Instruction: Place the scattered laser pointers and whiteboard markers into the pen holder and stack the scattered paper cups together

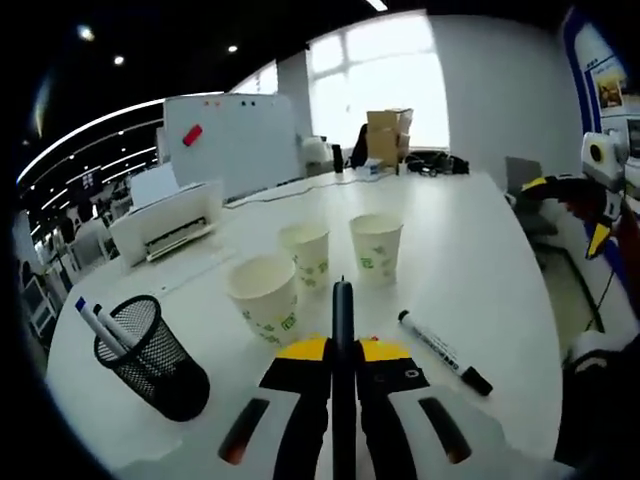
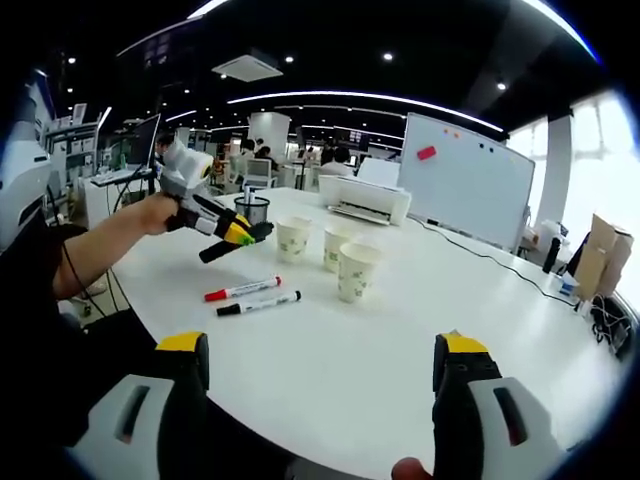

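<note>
- Laser pointer [image 1: 343, 330]: your left gripper [image 1: 343, 372] is clamped on it above the table [image 1: 470, 260], near three separate paper cups [image 1: 378, 247].
- Pen holder [image 1: 152, 355], far left, holds two markers.
- Right gripper view adds a red marker [image 2: 243, 289] beside the black marker [image 2: 259, 303]; your right gripper [image 2: 325, 372] is spread wide, empty.

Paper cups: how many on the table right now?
3, all upright and unstacked mid-table, in a loose cluster: one nearest the pen holder at, one in the middle, one on the far side. None look hidden.

Printer [image 1: 165, 225], whiteboard [image 1: 232, 140], cardboard box [image 1: 389, 136].
</note>
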